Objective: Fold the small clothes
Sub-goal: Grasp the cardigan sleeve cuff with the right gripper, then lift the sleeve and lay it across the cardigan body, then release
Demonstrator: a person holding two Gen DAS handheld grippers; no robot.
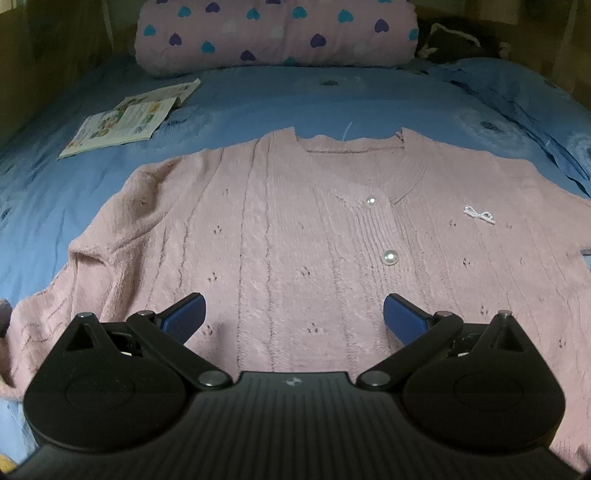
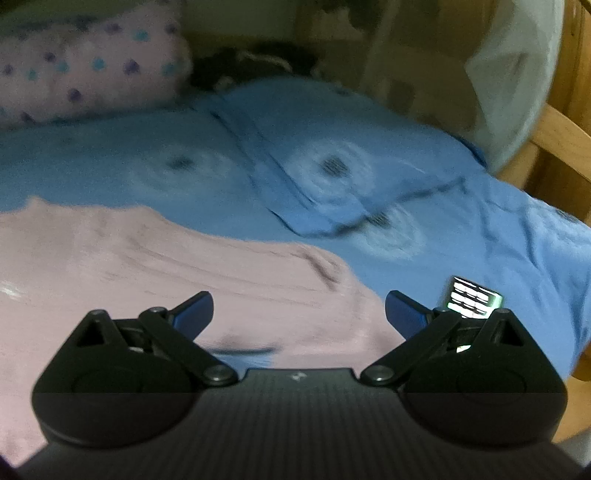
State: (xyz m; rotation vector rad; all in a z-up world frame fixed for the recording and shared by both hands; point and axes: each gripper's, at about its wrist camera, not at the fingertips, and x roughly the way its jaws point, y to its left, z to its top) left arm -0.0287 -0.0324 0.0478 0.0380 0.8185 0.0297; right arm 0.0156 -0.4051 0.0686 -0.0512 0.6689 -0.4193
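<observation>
A pink knitted cardigan [image 1: 288,229] with pearl buttons [image 1: 390,256] and a small white bow [image 1: 479,214] lies spread flat, front up, on a blue bedsheet [image 1: 258,99]. My left gripper [image 1: 294,314] hovers open over the cardigan's lower middle, nothing between its blue fingers [image 1: 186,315]. In the right wrist view the cardigan's right sleeve and side [image 2: 184,266] appear blurred. My right gripper [image 2: 299,314] stands open above the sleeve's edge and holds nothing.
A pink pillow with heart prints [image 1: 277,33] lies at the head of the bed. An open picture booklet [image 1: 129,118] rests at the back left. A folded blue pillowcase [image 2: 332,173] and a lit phone screen [image 2: 472,297] lie to the right; a wooden frame [image 2: 561,140] borders that side.
</observation>
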